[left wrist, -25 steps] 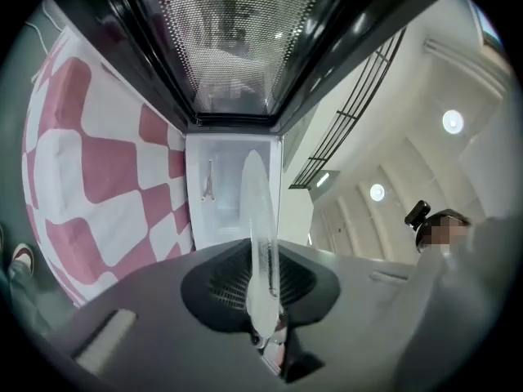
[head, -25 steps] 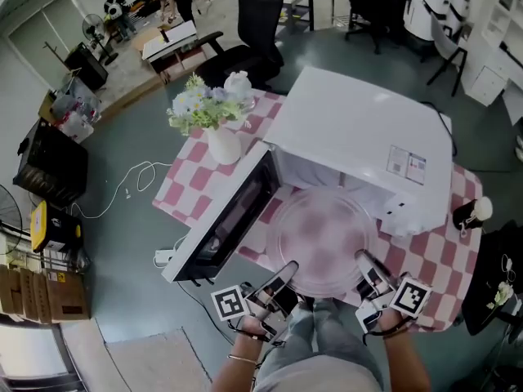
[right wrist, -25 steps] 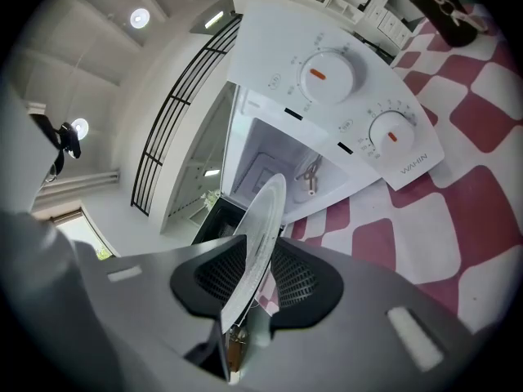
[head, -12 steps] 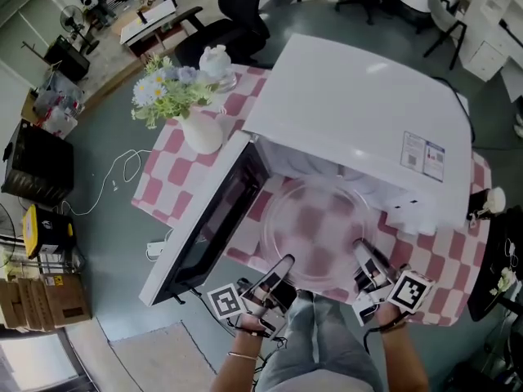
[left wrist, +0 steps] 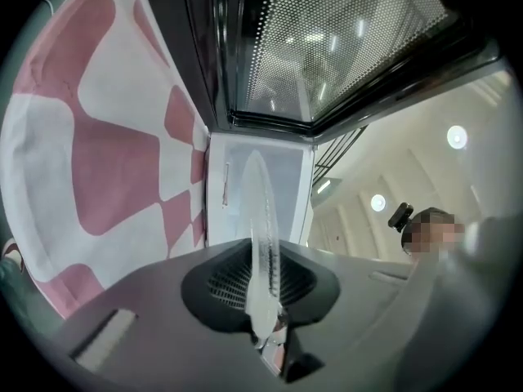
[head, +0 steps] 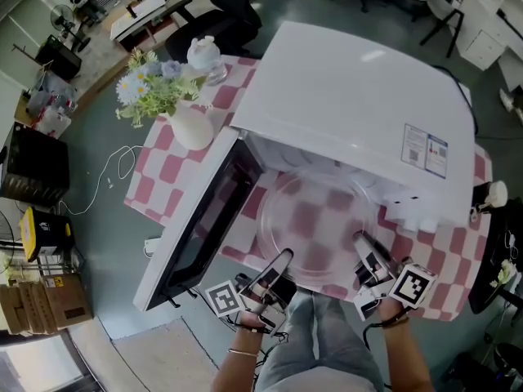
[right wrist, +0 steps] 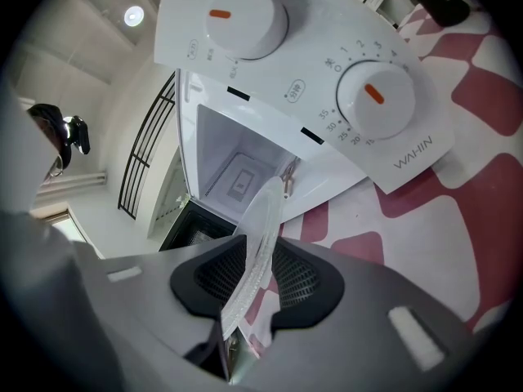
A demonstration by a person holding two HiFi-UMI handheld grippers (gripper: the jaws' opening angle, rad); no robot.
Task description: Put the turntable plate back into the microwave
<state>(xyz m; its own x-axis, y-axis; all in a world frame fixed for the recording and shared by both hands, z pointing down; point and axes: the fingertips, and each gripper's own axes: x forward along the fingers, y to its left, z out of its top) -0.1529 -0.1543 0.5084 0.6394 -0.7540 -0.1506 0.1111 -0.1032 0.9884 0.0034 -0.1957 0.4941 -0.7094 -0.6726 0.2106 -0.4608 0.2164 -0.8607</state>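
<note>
Over the last second the glass plate (head: 315, 223) had come lower and closer to the open microwave (head: 351, 104), its far edge reaching the cavity mouth. The left gripper (head: 276, 268) and right gripper (head: 365, 256) each clamped its near rim, so sliding it in looked next.

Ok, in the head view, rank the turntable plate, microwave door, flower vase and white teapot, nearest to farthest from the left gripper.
1. the turntable plate: its near rim is held by the left gripper.
2. the microwave door: swung open, just to the left.
3. the flower vase: beyond the door, upper left.
4. the white teapot: farthest, behind the vase.
</note>
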